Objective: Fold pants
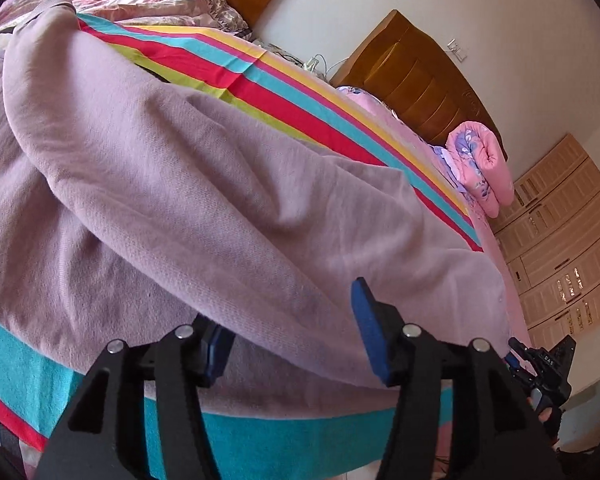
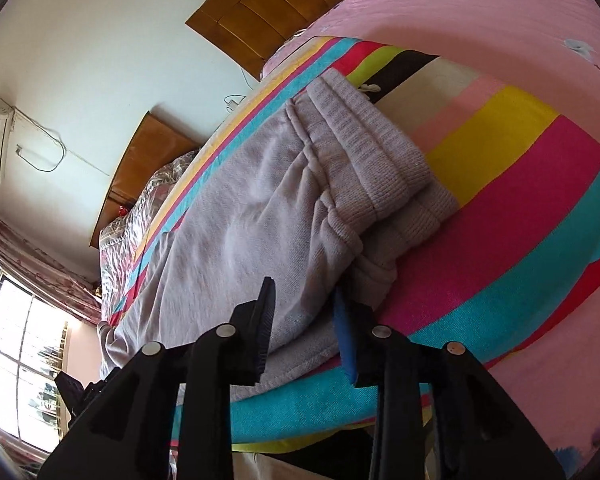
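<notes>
Your left claw (image 1: 296, 340) and right claw (image 2: 306, 330), both partly open with nothing pinched, straddle the near edge of the pants (image 2: 260, 208), lying lengthwise on the bed's striped blanket (image 2: 520, 216), likely for squaring the fold.

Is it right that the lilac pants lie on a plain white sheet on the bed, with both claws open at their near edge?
Not quite. The pants lie on a brightly striped blanket, not a plain white sheet; the right wrist view shows the stripes best. The rest holds: the left claw and the right claw are both open at the near edge.
</notes>
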`<state>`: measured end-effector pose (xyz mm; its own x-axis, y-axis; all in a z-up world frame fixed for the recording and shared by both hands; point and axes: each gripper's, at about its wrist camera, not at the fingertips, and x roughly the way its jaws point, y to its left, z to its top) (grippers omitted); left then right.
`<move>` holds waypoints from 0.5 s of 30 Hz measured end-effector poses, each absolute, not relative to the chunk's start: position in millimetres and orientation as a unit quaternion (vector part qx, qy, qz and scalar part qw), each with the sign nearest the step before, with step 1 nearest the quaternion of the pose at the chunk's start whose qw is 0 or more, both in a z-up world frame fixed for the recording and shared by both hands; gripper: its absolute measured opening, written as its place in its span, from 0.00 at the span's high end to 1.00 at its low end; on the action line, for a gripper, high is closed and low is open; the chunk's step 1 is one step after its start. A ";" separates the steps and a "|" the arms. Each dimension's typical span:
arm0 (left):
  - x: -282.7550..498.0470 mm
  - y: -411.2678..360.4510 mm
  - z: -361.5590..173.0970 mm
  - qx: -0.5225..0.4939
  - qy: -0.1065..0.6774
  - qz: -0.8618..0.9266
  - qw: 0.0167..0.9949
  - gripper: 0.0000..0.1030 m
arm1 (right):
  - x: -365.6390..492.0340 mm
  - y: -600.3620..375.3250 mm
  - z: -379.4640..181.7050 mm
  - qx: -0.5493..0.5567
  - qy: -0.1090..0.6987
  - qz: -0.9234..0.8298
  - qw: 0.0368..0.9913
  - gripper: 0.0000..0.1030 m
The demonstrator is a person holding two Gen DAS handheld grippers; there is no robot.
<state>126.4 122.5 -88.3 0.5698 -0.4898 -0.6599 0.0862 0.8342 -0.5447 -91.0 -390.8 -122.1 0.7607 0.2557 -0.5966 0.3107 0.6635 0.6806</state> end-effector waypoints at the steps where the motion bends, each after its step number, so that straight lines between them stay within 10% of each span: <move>1: 126.5 121.9 -89.0 -0.237 0.433 -0.169 0.853 0.48 | -88.2 -385.4 -124.6 0.412 0.353 -0.001 0.840 0.63; 4: 127.5 115.5 -98.7 -0.245 0.449 -0.183 0.840 0.58 | -82.1 -366.9 -131.3 0.412 0.360 0.021 0.837 0.63; 7: 121.4 107.9 -93.7 -0.219 0.437 -0.176 0.855 0.90 | -82.6 -354.9 -122.0 0.377 0.357 0.006 0.854 0.88; 15: 110.2 111.9 -88.8 -0.205 0.439 -0.166 0.859 0.92 | -91.9 -351.6 -112.5 0.355 0.371 -0.003 0.858 0.92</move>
<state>110.2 111.9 -88.8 0.5604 -0.4650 -0.6854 0.1047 0.8607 -0.4982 -91.9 -351.6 -112.5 0.7243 0.2589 -0.6391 0.2689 0.7474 0.6075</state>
